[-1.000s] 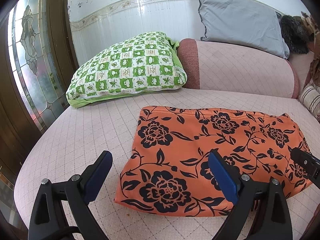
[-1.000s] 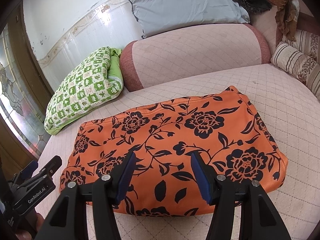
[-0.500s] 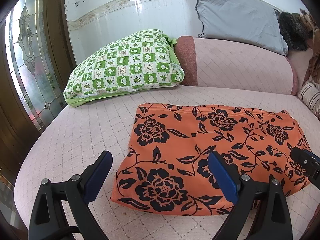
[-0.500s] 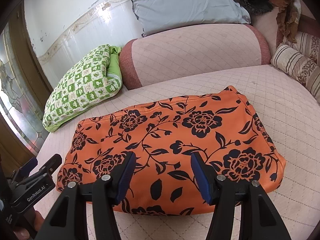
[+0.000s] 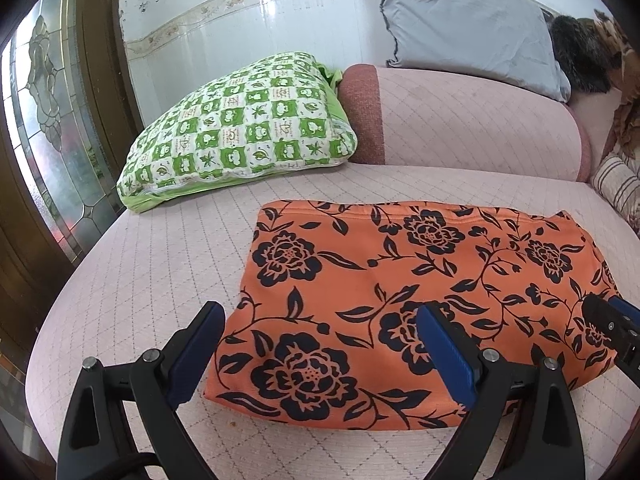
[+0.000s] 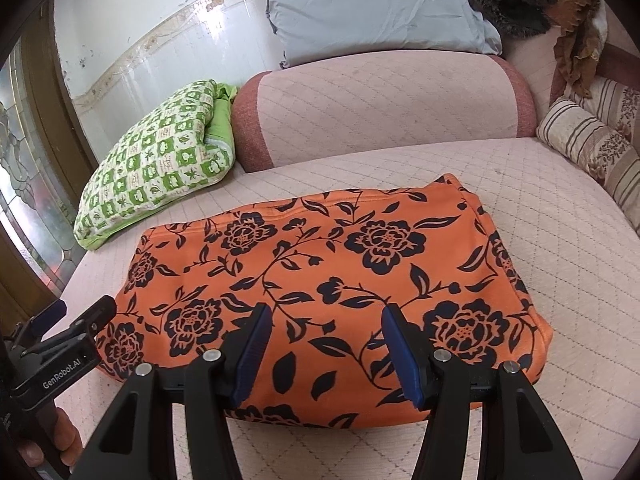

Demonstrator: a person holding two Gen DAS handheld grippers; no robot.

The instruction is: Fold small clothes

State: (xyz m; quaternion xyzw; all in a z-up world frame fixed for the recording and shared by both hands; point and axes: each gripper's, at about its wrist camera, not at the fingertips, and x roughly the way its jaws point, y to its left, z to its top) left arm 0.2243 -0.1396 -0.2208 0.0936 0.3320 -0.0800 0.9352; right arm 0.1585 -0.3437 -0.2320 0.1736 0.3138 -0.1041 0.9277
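An orange cloth (image 5: 420, 292) printed with black flowers lies folded into a flat rectangle on the pink quilted seat of a sofa (image 5: 152, 264), filling the centre and lower right of the left wrist view and the middle of the right wrist view. The left gripper (image 5: 320, 344) hangs over the cloth's near left corner with its blue-padded fingers (image 5: 192, 348) spread wide — one pad over bare seat to the left of the cloth, the other over the print, nothing between them. The right gripper (image 6: 326, 348) is poised over the near edge of the cloth, lower centre of its frame, its fingers (image 6: 252, 352) about half apart and closed on nothing; whether the pads touch the fabric cannot be told. Each gripper shows at the edge of the other's view: the right one at the far right of the left wrist frame, the left one at lower left of the right wrist frame, where a person's hand (image 6: 52, 432) grips its handle.

Behind the cloth, a green-and-white checked cushion (image 5: 244, 128) leans at the left end of the sofa beside the pink backrest (image 5: 472, 120). A grey pillow (image 5: 468, 20) rests on top of the backrest — upper right of the left wrist frame — and a striped cushion (image 6: 592, 148) sits at the right edge of the right wrist frame. A wooden door with patterned glass (image 5: 44, 128) stands at far left.
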